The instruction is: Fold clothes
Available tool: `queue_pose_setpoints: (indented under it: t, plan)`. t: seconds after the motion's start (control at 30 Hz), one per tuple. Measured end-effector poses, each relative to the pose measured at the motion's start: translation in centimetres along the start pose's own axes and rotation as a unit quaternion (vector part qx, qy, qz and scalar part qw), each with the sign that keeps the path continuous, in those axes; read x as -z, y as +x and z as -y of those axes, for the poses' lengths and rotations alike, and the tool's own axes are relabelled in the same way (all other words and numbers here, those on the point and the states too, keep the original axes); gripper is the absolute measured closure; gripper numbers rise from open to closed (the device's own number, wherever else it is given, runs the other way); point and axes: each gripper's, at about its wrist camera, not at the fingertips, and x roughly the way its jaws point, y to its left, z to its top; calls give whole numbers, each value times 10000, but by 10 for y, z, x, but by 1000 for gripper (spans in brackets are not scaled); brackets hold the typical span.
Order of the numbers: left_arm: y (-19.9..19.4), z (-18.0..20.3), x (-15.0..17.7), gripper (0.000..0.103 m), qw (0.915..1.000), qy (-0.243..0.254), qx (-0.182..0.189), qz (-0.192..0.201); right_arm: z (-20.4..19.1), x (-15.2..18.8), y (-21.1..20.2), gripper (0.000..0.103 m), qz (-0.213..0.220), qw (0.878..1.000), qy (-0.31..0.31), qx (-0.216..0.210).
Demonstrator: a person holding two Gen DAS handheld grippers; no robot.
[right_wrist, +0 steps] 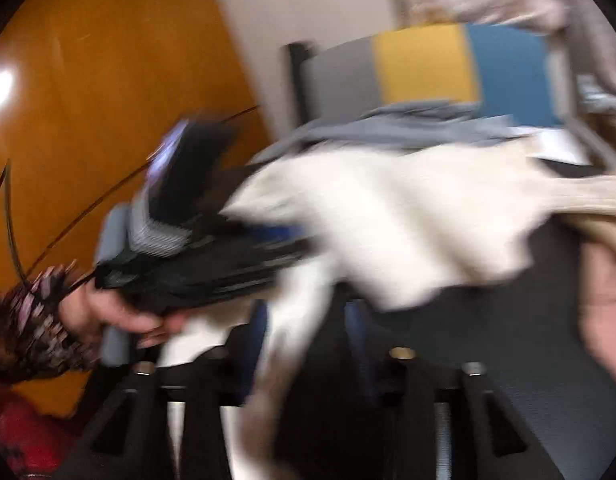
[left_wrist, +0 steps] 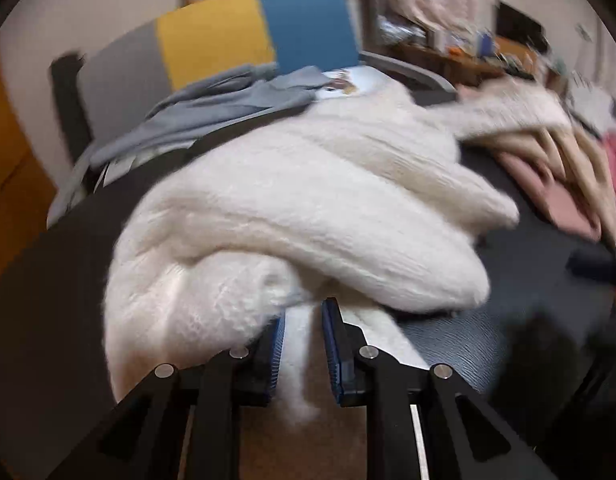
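Dark table [left_wrist: 448,344] fills my view, and heaped across it is the fluffy white sweater [left_wrist: 299,216], bunched in thick rolls, a grey garment [left_wrist: 211,108] behind it near the colour-block chair [left_wrist: 235,32]. My left gripper [left_wrist: 303,344] pinches a strip of that sweater at the table's near edge. My right gripper [right_wrist: 308,332] is too blurred: white knit runs between its fingers, clamped or not, I can't tell.

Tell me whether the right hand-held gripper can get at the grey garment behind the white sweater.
Probably not directly: the bunched white sweater lies between the right hand-held gripper and the grey garment, so it must go over or around.
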Motion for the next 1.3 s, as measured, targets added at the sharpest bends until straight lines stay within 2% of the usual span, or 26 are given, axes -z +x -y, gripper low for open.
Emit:
queue_pose_setpoints:
  t: [0.13,0.2,0.3,0.4,0.5,0.57,0.63,0.7,0.77,0.87,0.97,1.03,1.07,1.13,1.2,1.23,1.3]
  plan:
    - [5,-41,6,81,9997,-217,80,-93,69,-13,3,40,-58,9932,985,621]
    - [3,-55,9,81,9998,-150,-38,-103,90,-24,16,41,-86,9908,1125,751]
    - [1,-76,13,82,9989,-107,-426,-132,106,-50,50,41,-392,9892,817,1154]
    - [-12,-85,17,82,9992,-185,-340,91,121,-66,66,41,-498,9873,1234,867]
    - [-37,-68,18,82,9961,292,-440,709,130,-77,81,41,-624,9823,1560,827]
    - [-45,-55,17,82,9919,675,-564,920,139,-79,93,41,-707,9774,1833,785]
    - [-43,-47,15,81,9884,997,-617,963,143,-75,99,41,-780,9709,2151,701]
    - [-35,-51,11,81,9840,1215,-844,998,142,-76,98,41,-715,9688,2264,713]
    - [-26,-52,4,81,9822,1226,-1020,996,145,-79,97,41,-658,9680,2305,740]
    - [-10,-50,-8,80,9811,1317,-1070,927,145,-80,100,41,-670,9673,2332,735]
    - [9,-52,-12,80,9771,1610,-1144,786,142,-82,107,57,-733,9684,2291,663]
    - [18,-55,-12,80,9756,1706,-1166,742,138,-83,118,83,-829,9692,2237,618]
    - [21,-58,-12,80,9770,1665,-1110,729,137,-83,124,89,-878,9695,2209,597]
    - [14,-68,-14,80,9845,1360,-853,706,132,-84,124,91,-808,9713,2151,619]
    - [-3,-88,-9,80,9932,773,-328,809,126,-84,114,94,-584,9732,2145,591]
    - [-10,-94,-4,80,9946,563,-122,859,124,-84,109,95,-472,9740,2142,577]
    - [-17,-95,8,80,9946,531,-95,890,117,-87,87,95,-8,9757,2165,333]
